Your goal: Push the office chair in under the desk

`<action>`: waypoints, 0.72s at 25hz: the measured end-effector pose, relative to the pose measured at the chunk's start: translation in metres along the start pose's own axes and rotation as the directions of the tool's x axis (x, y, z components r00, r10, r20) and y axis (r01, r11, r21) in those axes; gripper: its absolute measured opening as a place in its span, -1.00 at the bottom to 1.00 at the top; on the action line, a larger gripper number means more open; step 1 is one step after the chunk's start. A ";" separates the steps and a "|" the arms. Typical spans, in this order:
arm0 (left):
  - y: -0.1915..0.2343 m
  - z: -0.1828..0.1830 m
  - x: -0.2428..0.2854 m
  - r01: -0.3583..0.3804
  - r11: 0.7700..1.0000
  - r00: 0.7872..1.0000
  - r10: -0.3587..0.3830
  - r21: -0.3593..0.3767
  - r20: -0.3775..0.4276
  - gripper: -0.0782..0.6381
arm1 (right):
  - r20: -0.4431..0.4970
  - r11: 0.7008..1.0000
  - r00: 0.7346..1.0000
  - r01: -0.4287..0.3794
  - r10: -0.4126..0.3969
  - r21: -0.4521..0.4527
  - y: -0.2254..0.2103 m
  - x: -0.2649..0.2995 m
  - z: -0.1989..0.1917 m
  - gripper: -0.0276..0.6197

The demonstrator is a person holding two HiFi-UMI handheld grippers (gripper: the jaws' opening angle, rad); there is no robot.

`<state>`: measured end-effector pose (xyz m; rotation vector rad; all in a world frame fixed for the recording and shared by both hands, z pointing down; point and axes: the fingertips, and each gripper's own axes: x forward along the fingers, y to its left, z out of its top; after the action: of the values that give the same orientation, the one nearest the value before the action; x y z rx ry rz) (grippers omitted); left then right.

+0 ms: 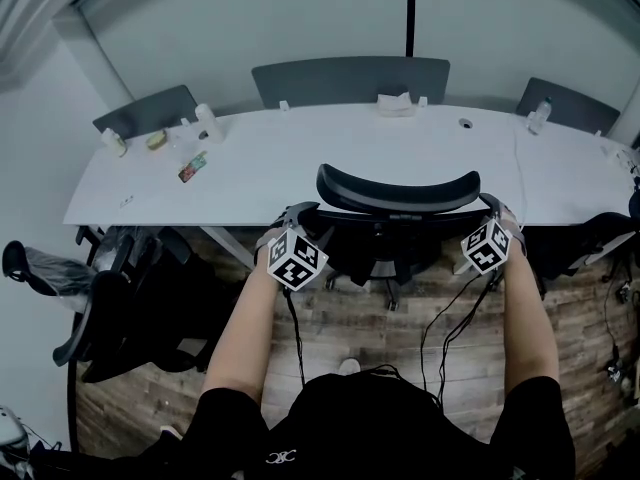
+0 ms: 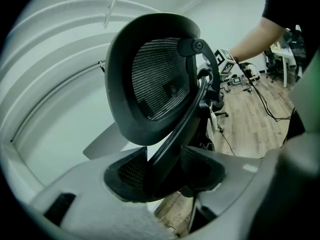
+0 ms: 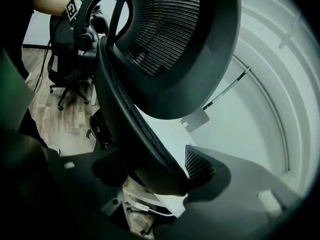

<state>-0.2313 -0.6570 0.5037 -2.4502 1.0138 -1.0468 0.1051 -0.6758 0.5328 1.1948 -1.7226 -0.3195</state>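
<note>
Head view looks down on a person in a black top at the bottom of the frame, with both arms held out. The left gripper (image 1: 290, 230) is at the middle left and the right gripper (image 1: 492, 223) is at the middle right. Each one is on a side of the black mesh office chair (image 1: 398, 190).

Left gripper view shows the jaws closed on a black bar at the back of the chair. The bar sits tight between the two dark pads (image 2: 127, 171). Right gripper view shows those jaws closed on the curved side edge of the chair back, with a pad (image 3: 199, 165) beside it.

The chair is in the middle of the frame, on the brown wooden floor (image 1: 360, 318). Its back is right at the near edge of the long white desk (image 1: 260, 163).

Another black chair (image 1: 120, 298) stands at the lower left. A white bottle (image 1: 209, 123) stands on the desk at the upper left. Grey chairs (image 1: 350, 80) stand behind the desk at the top.
</note>
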 end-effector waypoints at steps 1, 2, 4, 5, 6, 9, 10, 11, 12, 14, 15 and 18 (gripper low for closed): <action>-0.001 0.000 0.000 -0.002 1.000 1.000 0.002 0.000 0.004 -0.19 | 0.001 1.000 1.000 0.007 -0.007 0.000 0.000 0.001 -0.001 0.12; -0.002 0.001 0.001 -0.007 1.000 1.000 0.007 0.002 0.009 -0.19 | 0.006 1.000 1.000 0.016 -0.016 0.003 -0.001 0.001 -0.001 0.12; -0.003 0.002 0.001 -0.030 1.000 0.999 0.030 -0.001 0.016 -0.17 | 0.033 0.999 0.999 0.040 -0.040 0.019 -0.003 0.001 -0.002 0.16; -0.003 0.003 0.001 -0.043 0.999 0.999 0.043 -0.011 0.019 -0.16 | 0.048 0.998 0.997 0.059 -0.061 0.033 -0.004 0.001 -0.001 0.18; -0.004 0.004 0.000 -0.055 0.998 0.998 0.056 -0.029 0.024 -0.12 | 0.060 0.995 0.994 0.085 -0.088 0.050 -0.005 -0.001 -0.001 0.19; -0.008 0.016 -0.012 -0.081 0.991 0.993 0.089 -0.111 0.077 -0.04 | 0.079 0.978 0.979 0.177 -0.186 0.112 -0.009 -0.017 -0.004 0.19; -0.007 0.021 -0.018 -0.099 0.984 0.988 0.115 -0.145 0.104 -0.04 | 0.083 0.970 0.973 0.205 -0.217 0.130 -0.009 -0.025 -0.006 0.20; -0.004 0.027 -0.026 -0.129 0.974 0.980 0.154 -0.185 0.128 -0.06 | 0.084 0.962 0.966 0.230 -0.244 0.147 -0.008 -0.035 -0.008 0.20; 0.001 0.032 -0.034 -0.165 0.959 0.968 0.203 -0.231 0.150 -0.12 | 0.083 0.952 0.959 0.255 -0.272 0.168 -0.007 -0.045 -0.009 0.19; 0.011 0.041 -0.053 -0.235 0.914 0.935 0.306 -0.332 0.180 -0.39 | 0.076 0.917 0.931 0.333 -0.357 0.220 -0.008 -0.073 -0.008 0.01; 0.016 0.044 -0.064 -0.262 0.888 0.919 0.350 -0.379 0.184 -0.49 | 0.080 0.888 0.908 0.380 -0.412 0.257 -0.009 -0.090 -0.004 -0.33; 0.024 0.044 -0.088 -0.305 0.824 0.895 0.419 -0.477 0.152 -0.78 | 0.119 0.795 0.852 0.414 -0.510 0.443 -0.008 -0.137 0.017 -0.76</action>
<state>-0.2541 -0.6125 0.4159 -2.4737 1.6964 -0.3925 0.1011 -0.5711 0.4423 1.9699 -1.7198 -0.4262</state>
